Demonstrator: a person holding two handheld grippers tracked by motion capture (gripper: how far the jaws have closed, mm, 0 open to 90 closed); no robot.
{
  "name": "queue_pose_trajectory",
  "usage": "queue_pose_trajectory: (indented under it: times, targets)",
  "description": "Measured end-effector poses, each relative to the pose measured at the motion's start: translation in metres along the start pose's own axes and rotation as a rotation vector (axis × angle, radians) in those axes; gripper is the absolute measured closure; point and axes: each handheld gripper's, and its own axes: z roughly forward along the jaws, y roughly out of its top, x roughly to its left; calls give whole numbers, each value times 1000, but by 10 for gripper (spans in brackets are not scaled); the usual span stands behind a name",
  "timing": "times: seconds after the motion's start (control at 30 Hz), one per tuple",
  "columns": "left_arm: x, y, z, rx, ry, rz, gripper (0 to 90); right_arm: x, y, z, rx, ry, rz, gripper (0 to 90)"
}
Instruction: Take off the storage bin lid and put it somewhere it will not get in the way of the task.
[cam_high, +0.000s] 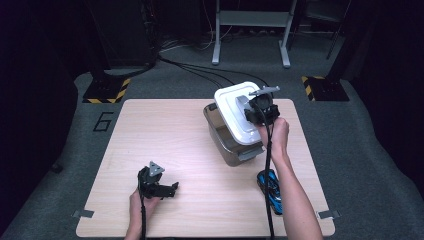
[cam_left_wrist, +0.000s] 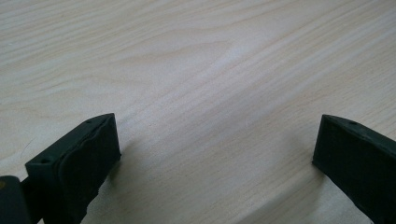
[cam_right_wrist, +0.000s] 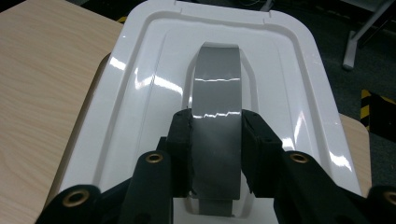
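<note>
Black pads of the right gripper (cam_right_wrist: 217, 149) sit clamped on both sides of the grey handle (cam_right_wrist: 218, 93), a tape-like strap arched over the middle of the white lid (cam_right_wrist: 140, 79). From above, that lid (cam_high: 236, 111) is tilted and lifted off the clear storage box (cam_high: 226, 145), which stands at about two o'clock on the wooden table (cam_high: 165, 150); the right gripper (cam_high: 261, 111) hangs over the lid's right half, with the hand just behind it at five o'clock.

To do this lift well, I would keep the squeeze on the strap steady and raise the lid straight and level, since the strap looks flexible and the lid could swing or tip. It should clear the box rim fully before moving sideways, so an edge does not catch and drag the box. A bare stretch of table to the left looks like a good place to set it down.

At about seven o'clock on the table, the left gripper (cam_high: 159, 186) rests low, jaws wide apart with nothing between them but bare wood grain. A blue toy car (cam_high: 270, 189) lies at five o'clock near the table's front edge, well apart from the box
</note>
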Motion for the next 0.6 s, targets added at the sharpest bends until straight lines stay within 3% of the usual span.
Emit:
queue_pose_trajectory:
  times: [0.3,0.6]
  targets:
    - [-1,0,0,2,-3,-6,4,-24,-1,-12,-26,-31,14,672]
    - [0,0,0,3,-2,-1,4,-55,-5,-25,-45,-77,75,672]
